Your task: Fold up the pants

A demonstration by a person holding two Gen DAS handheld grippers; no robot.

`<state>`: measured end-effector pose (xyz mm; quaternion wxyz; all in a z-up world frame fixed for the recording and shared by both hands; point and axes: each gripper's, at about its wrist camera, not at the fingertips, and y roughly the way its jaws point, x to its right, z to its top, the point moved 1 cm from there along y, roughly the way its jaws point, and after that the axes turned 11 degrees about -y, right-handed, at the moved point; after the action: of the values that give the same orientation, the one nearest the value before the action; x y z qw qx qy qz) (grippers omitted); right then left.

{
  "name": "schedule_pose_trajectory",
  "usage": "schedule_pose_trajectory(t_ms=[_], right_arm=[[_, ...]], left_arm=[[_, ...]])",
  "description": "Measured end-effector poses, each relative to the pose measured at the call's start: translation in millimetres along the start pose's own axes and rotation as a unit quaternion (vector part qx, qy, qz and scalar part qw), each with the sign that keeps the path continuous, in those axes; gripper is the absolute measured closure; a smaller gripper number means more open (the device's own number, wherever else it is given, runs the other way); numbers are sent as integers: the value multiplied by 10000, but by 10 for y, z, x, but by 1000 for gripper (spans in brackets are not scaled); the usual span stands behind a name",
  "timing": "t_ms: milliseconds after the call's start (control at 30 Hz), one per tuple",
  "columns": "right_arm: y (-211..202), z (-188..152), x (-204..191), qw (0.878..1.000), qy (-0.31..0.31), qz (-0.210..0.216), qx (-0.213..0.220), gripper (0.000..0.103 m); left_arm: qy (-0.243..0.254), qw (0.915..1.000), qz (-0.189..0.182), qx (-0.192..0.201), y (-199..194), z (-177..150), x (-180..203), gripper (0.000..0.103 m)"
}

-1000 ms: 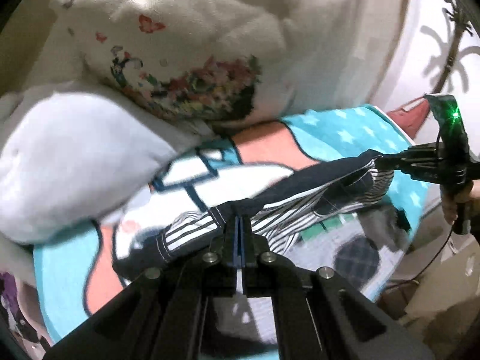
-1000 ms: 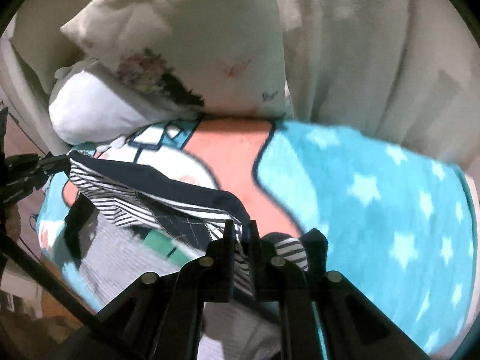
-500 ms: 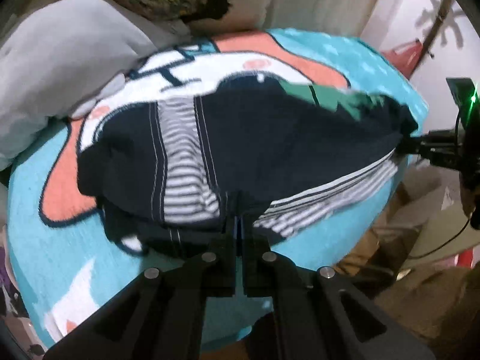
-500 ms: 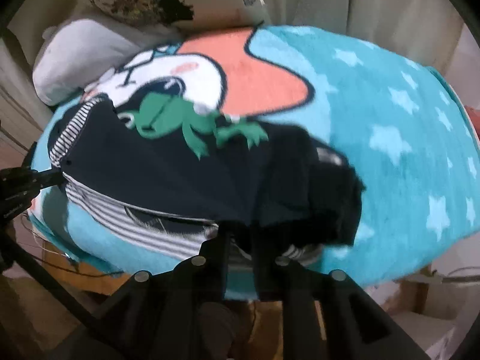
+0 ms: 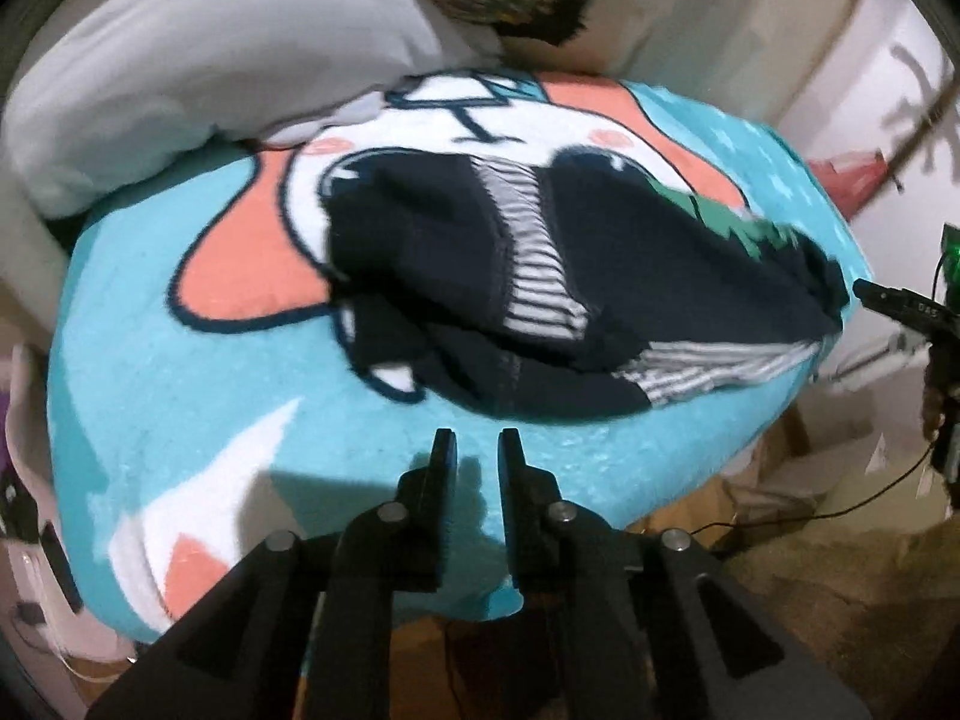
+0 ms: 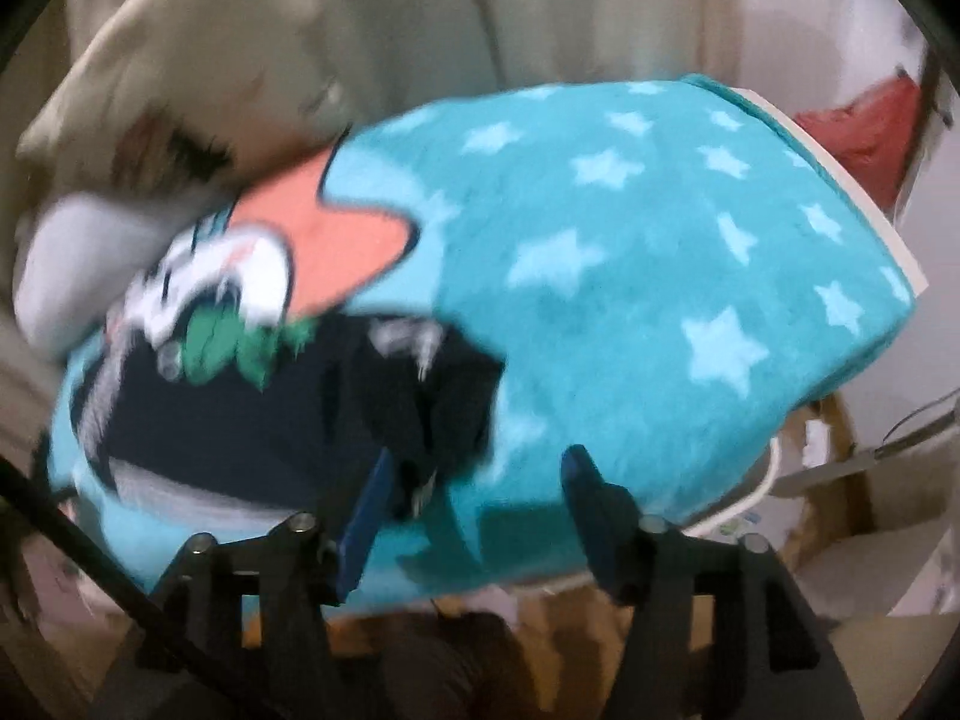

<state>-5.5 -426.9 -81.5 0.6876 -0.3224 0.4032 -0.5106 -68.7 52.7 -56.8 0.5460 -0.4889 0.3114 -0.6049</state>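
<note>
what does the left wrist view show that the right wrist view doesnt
Left wrist only: the pants' striped band running down the dark fabric, the white pillow, and the left gripper, open and clear of the cloth.
Right wrist only: the right gripper, open wide, and the blanket's starred half.
Both: the dark pants lying on the teal blanket.

The left gripper (image 5: 475, 444) is matte black, with two narrow flat fingers and round silver screws behind them on angular linkage arms. The right gripper (image 6: 477, 468) has blue-faced pads (image 6: 366, 510) on black fingers, silver screws behind, and a ladder-like black frame.
</note>
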Motion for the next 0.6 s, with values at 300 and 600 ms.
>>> schedule_pose_trajectory(t_ms=[300,600], right_arm=[[741,286,-11,9938,700,850,-127,28],[625,762,-396,9966,-270,779,-47,82]], left_arm=[[-224,9995,-26,211,-67,158,89,89],[-743,9960,126,489,-82,306,29,89]])
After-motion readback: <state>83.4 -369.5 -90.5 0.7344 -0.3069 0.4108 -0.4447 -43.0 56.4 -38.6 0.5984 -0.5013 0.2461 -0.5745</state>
